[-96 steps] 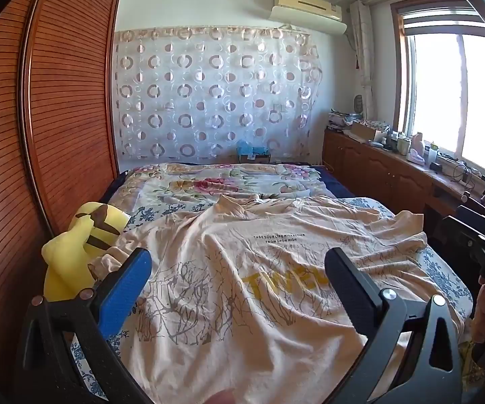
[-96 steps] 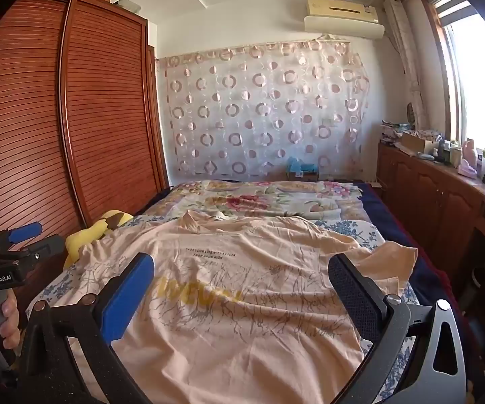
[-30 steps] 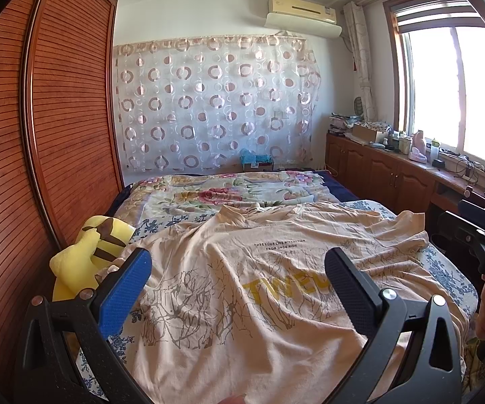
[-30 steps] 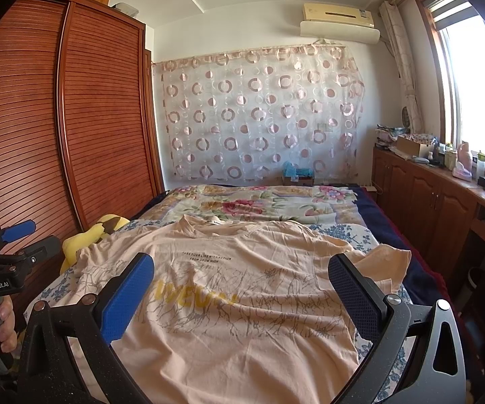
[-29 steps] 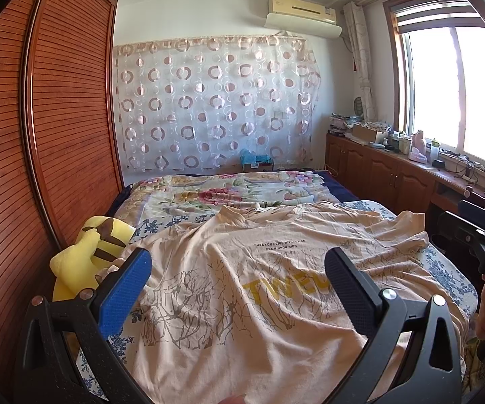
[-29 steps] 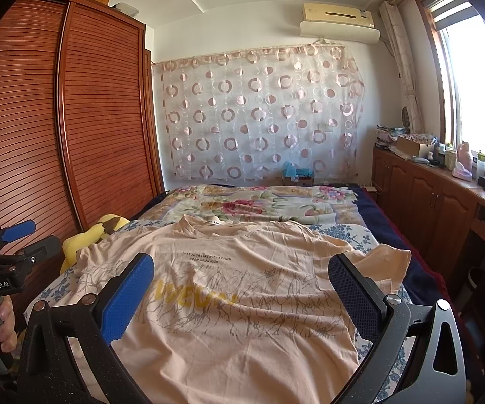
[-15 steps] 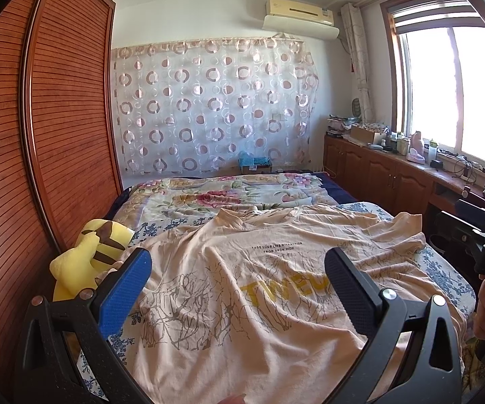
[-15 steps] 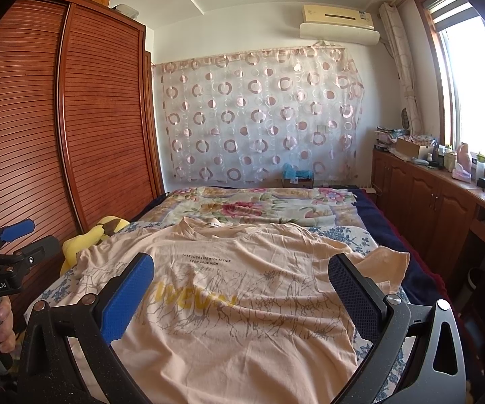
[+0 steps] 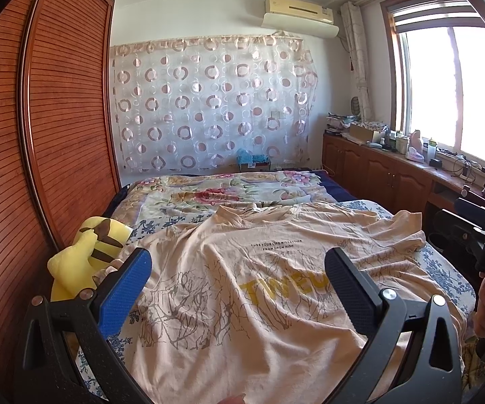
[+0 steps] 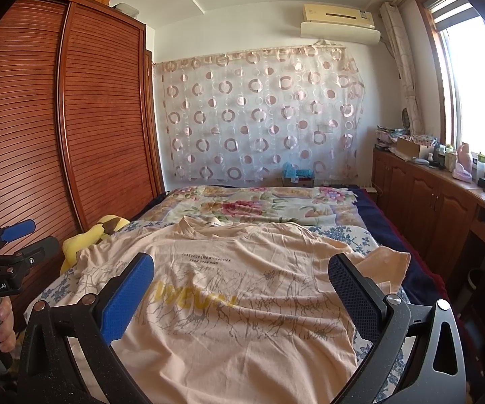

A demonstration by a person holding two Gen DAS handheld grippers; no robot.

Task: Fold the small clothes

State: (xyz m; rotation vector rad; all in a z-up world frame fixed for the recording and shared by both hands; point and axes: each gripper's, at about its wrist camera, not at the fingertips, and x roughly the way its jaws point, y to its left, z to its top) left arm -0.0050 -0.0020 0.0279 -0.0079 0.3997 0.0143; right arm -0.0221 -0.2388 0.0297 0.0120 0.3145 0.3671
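A peach T-shirt (image 9: 259, 289) with yellow lettering and grey line drawings lies spread face up on the bed, collar toward the far end; it also shows in the right wrist view (image 10: 235, 299). My left gripper (image 9: 239, 269) is open and empty, held above the shirt's near hem. My right gripper (image 10: 242, 272) is open and empty, also above the near part of the shirt. The left gripper shows from the side in the right wrist view (image 10: 13, 239). The right gripper's body shows at the right edge of the left wrist view (image 9: 478, 235).
The bed carries a floral quilt (image 9: 229, 192) at its far end. A yellow plush toy (image 9: 87, 256) lies at the bed's left edge by the slatted wardrobe (image 9: 57, 128). A wooden cabinet counter (image 10: 437, 195) with clutter runs along the right under the window.
Both grippers have risen and tilted up a little, so the bed sits lower in view. The shirt has not moved and both grippers stay open.
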